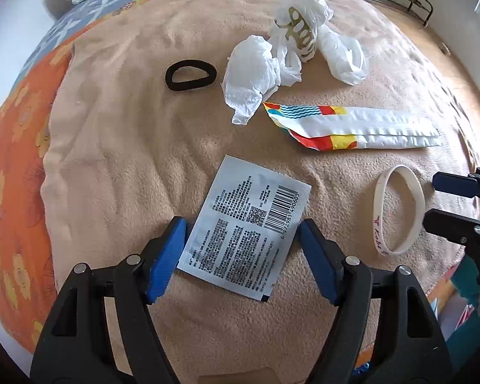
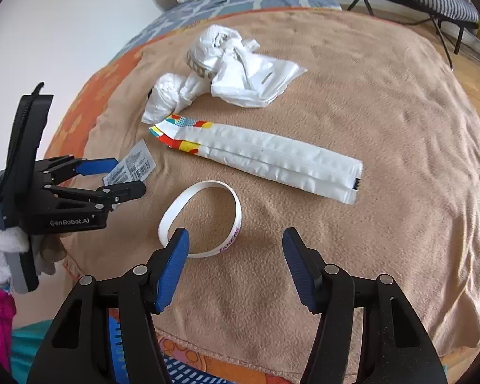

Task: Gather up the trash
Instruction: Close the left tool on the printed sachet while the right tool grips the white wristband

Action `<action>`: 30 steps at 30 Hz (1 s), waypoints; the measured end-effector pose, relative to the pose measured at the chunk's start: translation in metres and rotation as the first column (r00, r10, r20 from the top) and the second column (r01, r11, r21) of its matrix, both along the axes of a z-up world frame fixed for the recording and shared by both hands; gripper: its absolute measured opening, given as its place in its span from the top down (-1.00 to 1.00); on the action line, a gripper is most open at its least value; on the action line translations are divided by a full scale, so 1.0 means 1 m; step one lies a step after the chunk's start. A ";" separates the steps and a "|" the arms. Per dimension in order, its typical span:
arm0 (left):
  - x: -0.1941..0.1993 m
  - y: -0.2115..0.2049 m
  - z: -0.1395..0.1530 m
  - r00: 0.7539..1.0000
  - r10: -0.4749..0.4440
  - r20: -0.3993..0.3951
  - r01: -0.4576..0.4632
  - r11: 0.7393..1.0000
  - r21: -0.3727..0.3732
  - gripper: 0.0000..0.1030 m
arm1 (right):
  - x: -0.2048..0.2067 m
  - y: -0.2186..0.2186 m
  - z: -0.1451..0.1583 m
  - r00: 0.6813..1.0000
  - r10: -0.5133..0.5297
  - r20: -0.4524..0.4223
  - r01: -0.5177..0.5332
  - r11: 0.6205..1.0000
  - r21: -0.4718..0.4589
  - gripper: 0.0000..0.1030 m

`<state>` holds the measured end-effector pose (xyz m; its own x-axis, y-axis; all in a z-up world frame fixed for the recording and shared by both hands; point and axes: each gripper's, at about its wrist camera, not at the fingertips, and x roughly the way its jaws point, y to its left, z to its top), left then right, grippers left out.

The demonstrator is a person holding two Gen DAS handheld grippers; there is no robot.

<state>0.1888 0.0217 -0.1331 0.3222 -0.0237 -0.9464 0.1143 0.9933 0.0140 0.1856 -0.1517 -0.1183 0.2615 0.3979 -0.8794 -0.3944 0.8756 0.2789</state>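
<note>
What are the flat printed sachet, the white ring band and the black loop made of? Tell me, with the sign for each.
Flat silver-grey printed sachet: likely foil or plastic film; smooth, faintly shiny, thin sealed edges.
White ring-shaped wristband: probably silicone rubber; matte, even thickness, holds its hoop shape, printed lettering.
Black oval hair-tie loop: apparently fabric-covered elastic; dull, soft-looking surface.

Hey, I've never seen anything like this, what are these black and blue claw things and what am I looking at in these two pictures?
They are two hand-held grippers, each carrying a camera that looks along its fingers. One picture is from the left gripper, open around a flat printed sachet without pinching it. The other is from the right gripper, open and holding nothing, near a white wristband. Everything lies on a tan blanket: crumpled tissue, a white plastic bag, a long colourful wrapper and a black hair tie.
</note>
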 end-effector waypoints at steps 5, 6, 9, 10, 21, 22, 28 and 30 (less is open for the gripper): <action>-0.002 -0.003 0.001 1.000 0.007 0.013 -0.007 1.000 0.003 -0.46 | 0.009 0.007 -0.007 1.000 -0.025 0.004 0.025 0.999 -0.033 0.11; -0.005 -0.006 0.002 1.000 0.009 0.017 -0.009 1.000 0.003 -0.46 | 0.009 0.011 -0.007 0.999 -0.018 0.027 0.019 0.998 -0.065 0.34; -0.010 -0.004 0.003 0.999 0.008 0.031 -0.008 1.000 0.010 -0.39 | 0.007 0.019 -0.008 0.998 0.011 0.066 -0.003 0.992 -0.126 0.83; -0.012 -0.005 0.004 0.999 0.007 0.034 -0.007 1.000 0.015 -0.36 | 0.006 0.020 -0.008 0.997 0.016 0.075 -0.006 0.991 -0.132 0.86; -0.025 -0.008 0.011 0.999 0.004 0.043 -0.004 1.000 0.002 -0.26 | -0.004 0.014 0.017 0.986 0.002 0.167 0.013 0.996 -0.086 0.94; -0.024 -0.008 0.012 0.999 0.005 0.044 -0.005 1.000 0.005 -0.26 | -0.003 0.012 0.019 0.986 -0.001 0.168 0.015 0.997 -0.079 0.94; -0.023 -0.004 0.010 0.999 0.013 0.039 -0.013 1.000 0.003 -0.26 | 0.009 0.007 0.008 0.998 -0.032 0.048 0.034 0.999 -0.042 0.94; -0.023 -0.004 0.010 0.999 0.013 0.039 -0.013 1.000 -0.001 -0.26 | 0.012 0.006 0.005 0.999 -0.041 0.029 0.042 0.999 -0.033 0.93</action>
<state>0.1658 0.0173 -0.1230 0.3592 -0.0198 -0.9331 0.1010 0.9947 0.0177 0.1979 -0.1461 -0.1128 0.3020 0.3568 -0.8840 -0.3652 0.8999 0.2385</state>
